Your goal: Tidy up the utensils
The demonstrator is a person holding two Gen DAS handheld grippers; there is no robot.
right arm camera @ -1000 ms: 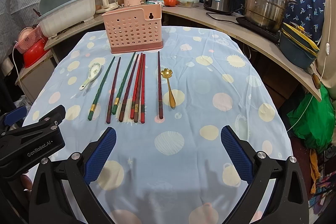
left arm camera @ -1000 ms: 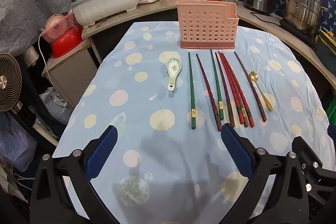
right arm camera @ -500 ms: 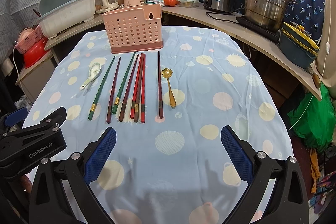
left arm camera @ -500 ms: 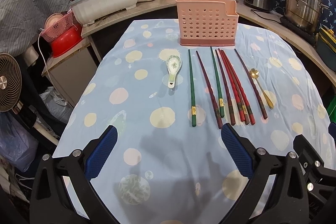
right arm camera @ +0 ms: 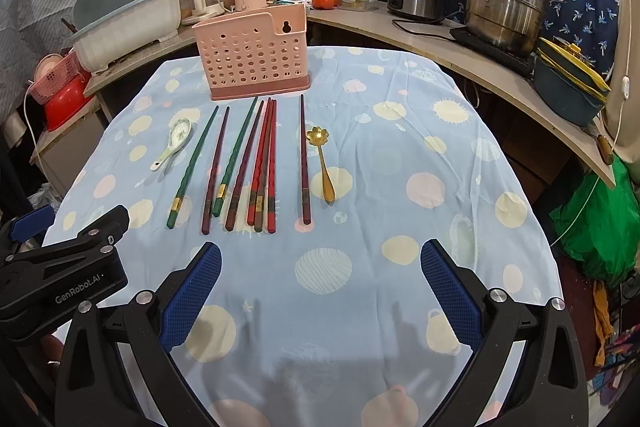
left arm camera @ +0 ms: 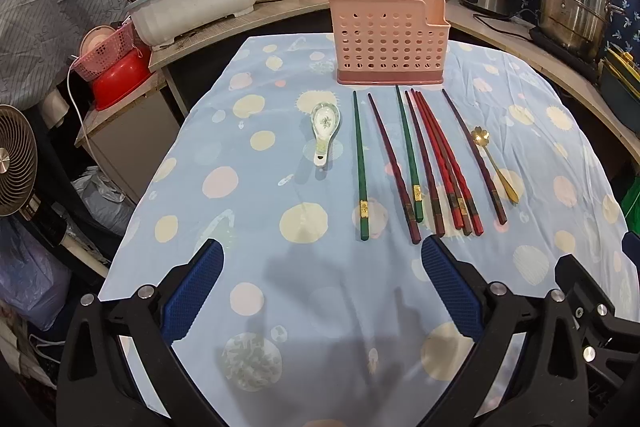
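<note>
**Utensils lie ahead of both grippers, handles toward them**

Both tools hover over the near end of the worktop [left arm camera: 248, 75] with nothing in them. The left hand-held gripper [left arm camera: 322, 293] stands wide open, and so does the right hand-held gripper [right arm camera: 320, 293].

The chopsticks [left arm camera: 430, 163] lie side by side at about 12 to 1 o'clock from the left tool and 11 o'clock from the right, long axes running away toward the pink utensil holder [left arm camera: 390, 43], which stands upright at the far end. The ceramic soup spoon [left arm camera: 325, 129] lies at 12 o'clock from the left tool, which I judge the nearer. The gold spoon [right arm camera: 322, 165] lies at 12 o'clock from the right, so that one looks better placed.

The only readable writing is "GenRobot.AI" on the left tool's body in the right view.
</note>
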